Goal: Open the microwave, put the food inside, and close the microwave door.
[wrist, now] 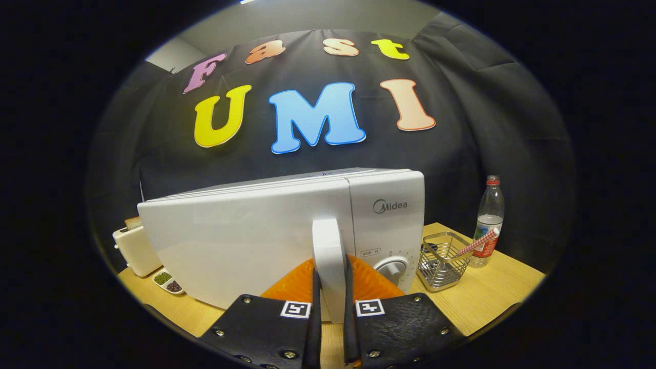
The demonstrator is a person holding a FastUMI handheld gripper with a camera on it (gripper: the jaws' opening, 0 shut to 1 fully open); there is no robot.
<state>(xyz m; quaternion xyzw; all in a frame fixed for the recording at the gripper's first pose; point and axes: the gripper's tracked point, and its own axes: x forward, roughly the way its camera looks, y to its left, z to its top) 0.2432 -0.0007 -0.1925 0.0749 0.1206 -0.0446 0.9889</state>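
While the tool [330, 307] clamps its handle [328, 256], the white microwave [246, 241] stands slightly ajar.

A staged kitchen corner in a recording booth — black cloth wall behind a pale wooden table [492, 297]. Kitchen things crowd it: a white microwave [266, 241], a toaster [134, 248], a wire basket [442, 261], a water bottle [489, 220] — the tool [330, 302] clamped on the microwave's door handle [328, 256].

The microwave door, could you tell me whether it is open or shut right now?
Partly open: the microwave door angles out from the microwave body, and the gripper is shut on the door handle.
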